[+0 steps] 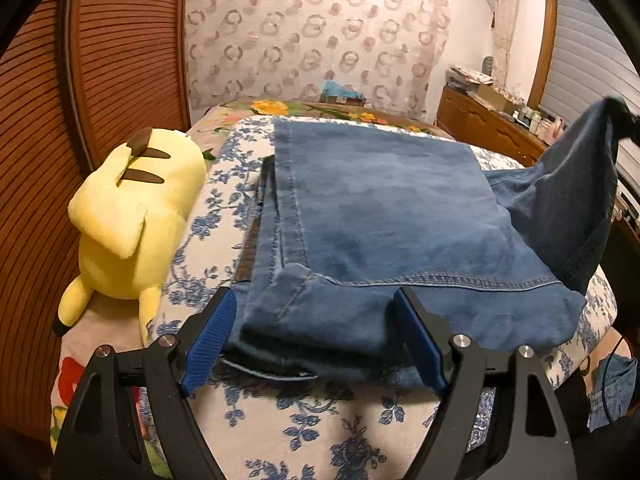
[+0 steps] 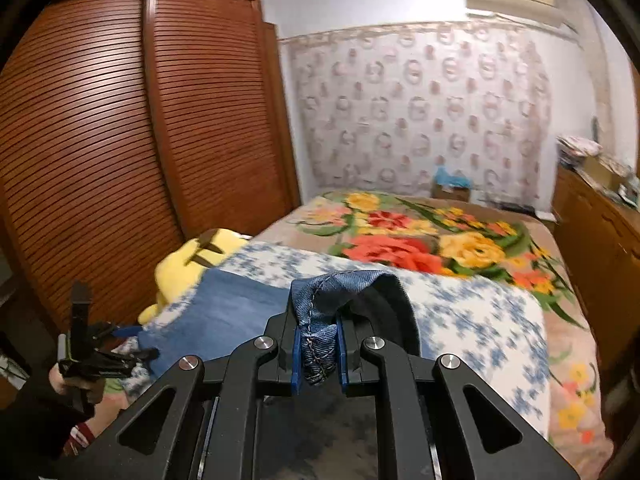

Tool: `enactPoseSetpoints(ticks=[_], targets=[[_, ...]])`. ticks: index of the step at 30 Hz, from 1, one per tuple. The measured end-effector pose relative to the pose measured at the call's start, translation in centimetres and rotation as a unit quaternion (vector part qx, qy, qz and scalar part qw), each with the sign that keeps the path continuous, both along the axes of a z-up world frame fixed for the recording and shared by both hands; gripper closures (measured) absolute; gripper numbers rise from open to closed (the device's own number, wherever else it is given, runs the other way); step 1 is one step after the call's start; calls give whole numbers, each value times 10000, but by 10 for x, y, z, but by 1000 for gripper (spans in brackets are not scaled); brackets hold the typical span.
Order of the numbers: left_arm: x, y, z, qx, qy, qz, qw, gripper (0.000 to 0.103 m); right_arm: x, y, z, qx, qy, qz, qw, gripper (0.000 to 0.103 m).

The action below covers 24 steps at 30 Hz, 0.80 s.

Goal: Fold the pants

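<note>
Blue jeans (image 1: 380,208) lie partly folded on a white blanket with blue flowers (image 1: 320,432). My left gripper (image 1: 316,340) is open, its blue pads on either side of the near edge of the jeans, not closed on them. My right gripper (image 2: 318,356) is shut on a hemmed edge of the jeans (image 2: 320,320) and holds it up above the bed. In the left wrist view that lifted part (image 1: 576,184) rises at the right. The left gripper also shows in the right wrist view (image 2: 100,360), at the far left.
A yellow plush toy (image 1: 132,216) lies left of the jeans, beside a brown slatted wardrobe (image 1: 52,140). A floral bedspread (image 2: 420,240) covers the far bed. A wooden dresser (image 1: 488,124) with clutter stands at the right.
</note>
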State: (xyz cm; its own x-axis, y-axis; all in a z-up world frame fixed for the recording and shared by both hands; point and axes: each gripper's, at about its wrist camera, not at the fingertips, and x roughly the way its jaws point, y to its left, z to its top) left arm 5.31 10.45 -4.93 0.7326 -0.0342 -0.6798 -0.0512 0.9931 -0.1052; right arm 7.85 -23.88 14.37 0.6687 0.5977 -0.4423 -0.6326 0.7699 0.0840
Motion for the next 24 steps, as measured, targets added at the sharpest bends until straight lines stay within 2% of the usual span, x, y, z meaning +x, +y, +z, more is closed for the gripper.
enactPoseSetpoints(ticks=[7,11,15,18,21,24], targets=[[-20,10,21,-1,-322,63,9995,22,23,76,4,-131,-90,987,9950,90],[-28,18,28,6,-407,105,9991,22,37,122,-17,-387,145,1503,9878,90],[-31,25,26,-22,-380,151,9992,22,62,153,-51,-628,625,1677,9819,89],[-31,28,23,-47,-355,169,9992,22,80,170,-69,-790,882,1701,9783,80],[-31,28,22,-60,-365,159,9992,22,91,177,-73,-923,913,1690,9770,68],[-30,26,22,-91,-392,114,9991,22,90,182,-69,-970,780,1618,9789,67]])
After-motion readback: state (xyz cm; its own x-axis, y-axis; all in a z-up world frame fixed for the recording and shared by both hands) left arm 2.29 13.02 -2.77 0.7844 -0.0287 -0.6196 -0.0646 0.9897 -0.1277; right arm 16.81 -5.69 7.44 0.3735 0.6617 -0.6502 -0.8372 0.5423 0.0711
